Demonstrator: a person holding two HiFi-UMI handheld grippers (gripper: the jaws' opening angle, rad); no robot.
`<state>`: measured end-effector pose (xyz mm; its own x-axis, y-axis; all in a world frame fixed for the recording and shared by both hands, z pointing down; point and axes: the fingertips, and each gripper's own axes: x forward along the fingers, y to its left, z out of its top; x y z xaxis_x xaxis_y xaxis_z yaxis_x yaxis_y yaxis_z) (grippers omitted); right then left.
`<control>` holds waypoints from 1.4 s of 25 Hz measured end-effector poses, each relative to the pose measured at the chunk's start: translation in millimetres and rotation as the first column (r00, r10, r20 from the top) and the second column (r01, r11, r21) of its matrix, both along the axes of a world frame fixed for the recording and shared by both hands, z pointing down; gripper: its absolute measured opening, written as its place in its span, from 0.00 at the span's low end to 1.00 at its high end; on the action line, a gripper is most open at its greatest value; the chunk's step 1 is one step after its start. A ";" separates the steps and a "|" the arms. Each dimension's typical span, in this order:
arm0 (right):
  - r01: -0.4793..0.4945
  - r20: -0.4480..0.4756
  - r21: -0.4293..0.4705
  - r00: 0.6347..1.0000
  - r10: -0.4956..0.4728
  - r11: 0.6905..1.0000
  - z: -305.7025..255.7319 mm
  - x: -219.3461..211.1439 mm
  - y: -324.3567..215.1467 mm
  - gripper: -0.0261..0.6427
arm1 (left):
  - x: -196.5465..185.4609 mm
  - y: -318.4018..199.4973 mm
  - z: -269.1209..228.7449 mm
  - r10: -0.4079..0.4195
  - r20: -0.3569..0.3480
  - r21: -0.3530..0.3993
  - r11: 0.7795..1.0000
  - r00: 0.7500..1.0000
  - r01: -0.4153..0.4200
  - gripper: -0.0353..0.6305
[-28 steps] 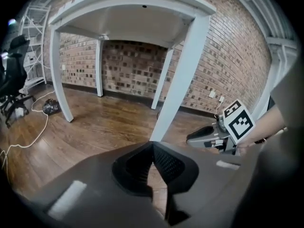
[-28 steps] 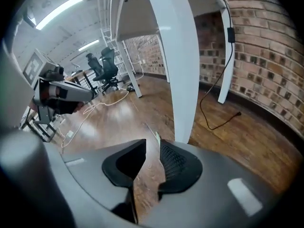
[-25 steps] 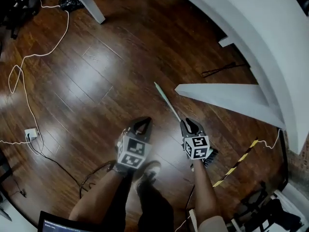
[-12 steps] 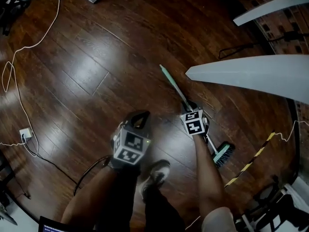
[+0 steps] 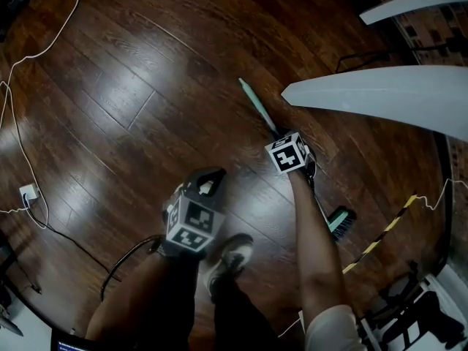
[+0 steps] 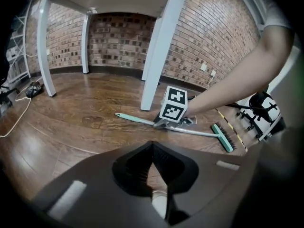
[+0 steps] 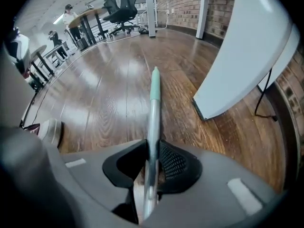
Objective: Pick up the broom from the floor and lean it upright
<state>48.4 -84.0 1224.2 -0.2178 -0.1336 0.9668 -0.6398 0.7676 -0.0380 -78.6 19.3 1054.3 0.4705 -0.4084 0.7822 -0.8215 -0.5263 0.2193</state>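
Shoe (image 5: 231, 257): lower centre of the head view, on the wood floor (image 5: 146, 86), nearest the camera.
Left gripper (image 5: 210, 174): left of centre, jaws together with nothing between them; it hangs apart from the broom.
Right gripper (image 7: 151, 150): centre of the head view, pointing steeply down. Its jaws have just been closing, and the broom handle runs between them with both pads seemingly against it.
Broom (image 5: 257, 104): flat on the floor, 1 diagonal line from the green handle tip at upper centre to the brush head (image 5: 341, 221) at lower right.
Done: the reach and, apparently, the grip near mid-handle.
Left: lifting, turning the broom upright, leaning it on a support; none of the 3 begun.
Table (image 5: 380, 97): white top at upper right, its edge just beside the handle in the head view. It is judged the main obstacle to a swinging handle.
Table leg (image 6: 159, 46): behind the broom in the left gripper view, a possible support.
Striped strip (image 5: 380, 236): yellow and black, lower right, near the brush head.
White cable (image 5: 22, 145): far left, well apart.
Brick wall (image 6: 213, 37): farthest, another possible support.
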 end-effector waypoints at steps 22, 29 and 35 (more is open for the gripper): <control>-0.097 0.140 0.190 0.988 0.071 0.977 -228.3 16.9 27.5 0.17 | 6.5 -47.8 -169.7 -0.092 -0.102 0.056 0.994 0.991 0.098 0.05; -0.213 0.233 0.281 0.961 0.148 0.936 -367.0 46.8 34.1 0.17 | 13.3 -78.5 -296.8 -0.076 -0.132 0.142 0.985 0.988 0.095 0.05; -0.357 0.326 0.330 0.912 0.250 0.874 -438.9 86.5 18.9 0.17 | 35.4 -114.5 -372.1 -0.012 -0.163 0.237 0.970 0.986 0.051 0.05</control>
<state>134.9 -65.1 785.3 -0.3465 -0.5745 0.7416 -0.8498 0.5269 0.0111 -43.2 -95.2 682.2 0.5652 -0.5909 0.5757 -0.8030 -0.5540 0.2197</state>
